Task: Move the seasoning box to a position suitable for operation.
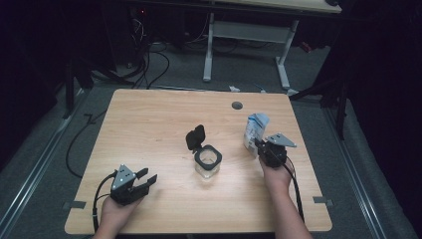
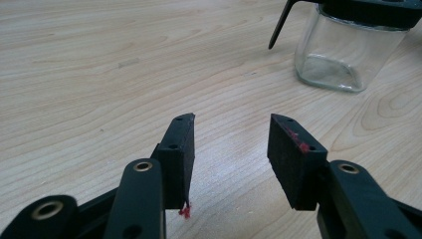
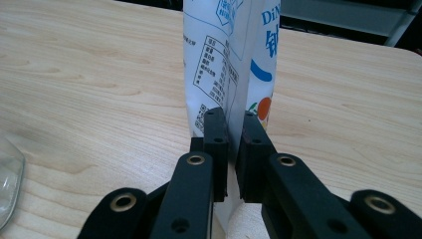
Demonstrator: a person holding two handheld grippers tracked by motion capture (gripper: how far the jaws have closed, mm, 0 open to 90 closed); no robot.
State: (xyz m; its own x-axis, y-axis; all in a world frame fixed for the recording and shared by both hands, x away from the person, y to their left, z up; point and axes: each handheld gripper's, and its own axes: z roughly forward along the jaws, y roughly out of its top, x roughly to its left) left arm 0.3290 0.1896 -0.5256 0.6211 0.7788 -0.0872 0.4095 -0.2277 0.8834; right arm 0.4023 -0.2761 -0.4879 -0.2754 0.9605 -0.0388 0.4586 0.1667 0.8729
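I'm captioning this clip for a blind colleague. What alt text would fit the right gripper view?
The right gripper, its black jaws nearly together, pinches the edge of an upright white pouch with blue print and a nutrition table. The pouch stands on a light wooden table; a bit of a clear glass jar shows at the left edge.

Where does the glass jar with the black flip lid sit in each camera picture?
High view: the glass jar stands at the table's middle, lid open.
Left gripper view: top right corner, beyond the open jaws.
Right gripper view: a sliver of glass at the left edge.
Shared landmark: the wooden table.
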